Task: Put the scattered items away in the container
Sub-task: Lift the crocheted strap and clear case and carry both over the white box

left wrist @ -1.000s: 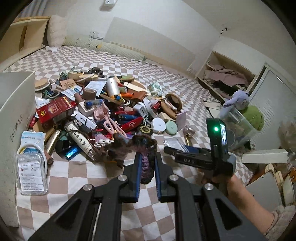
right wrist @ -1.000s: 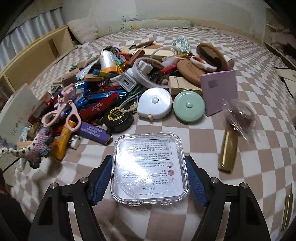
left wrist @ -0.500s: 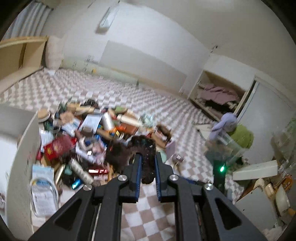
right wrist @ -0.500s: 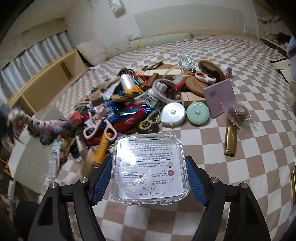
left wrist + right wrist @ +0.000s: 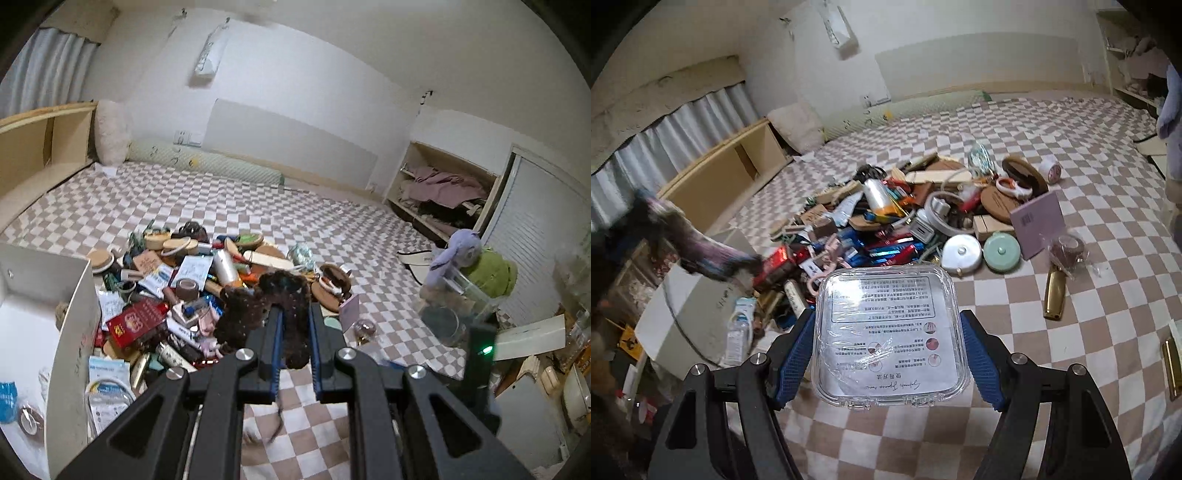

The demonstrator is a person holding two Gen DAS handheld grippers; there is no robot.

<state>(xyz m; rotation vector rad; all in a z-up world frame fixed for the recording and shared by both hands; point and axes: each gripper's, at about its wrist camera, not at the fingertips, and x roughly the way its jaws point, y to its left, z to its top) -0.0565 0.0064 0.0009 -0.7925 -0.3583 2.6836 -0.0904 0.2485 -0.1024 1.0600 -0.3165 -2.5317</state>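
Observation:
My left gripper is shut on a dark knitted woolly item and holds it high above the checkered mat. The same item shows blurred at the left of the right wrist view. My right gripper is shut on a clear square plastic case with a printed label, raised above the mat. The white box container stands open at the left, with a few small things inside; it also shows in the right wrist view. The pile of scattered items lies ahead on the mat.
The pile holds a red box, two round tape measures, a purple card and a gold tube. A clear bin with plush toys and shelves stand at the right. A wooden frame borders the left.
Both grippers have risen well above the mat with their loads. The knitted item has lifted off the pile and swung left toward the white box.

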